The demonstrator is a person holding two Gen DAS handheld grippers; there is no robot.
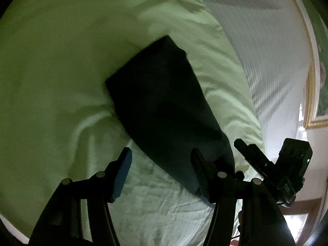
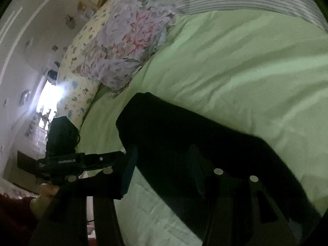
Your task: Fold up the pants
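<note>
Dark folded pants [image 1: 164,102] lie as a long flat rectangle on a pale green bed sheet [image 1: 51,71]. My left gripper [image 1: 162,164] is open and empty, held over the near end of the pants; its right finger [image 1: 202,176] overlaps the cloth's near corner. In the right wrist view the same pants [image 2: 184,133] stretch from centre to lower right on the sheet [image 2: 235,71]. My right gripper [image 2: 162,164] is open, with its right finger [image 2: 196,170] in front of the dark cloth. The other gripper shows at the edge of each view [image 1: 287,164] [image 2: 61,155].
Floral pillows [image 2: 123,41] lie at the head of the bed on the left. A striped cover [image 1: 266,41] runs along the bed's far side. A gold-framed picture [image 1: 313,102] hangs on the wall. A bright window [image 2: 49,96] is beyond the bed.
</note>
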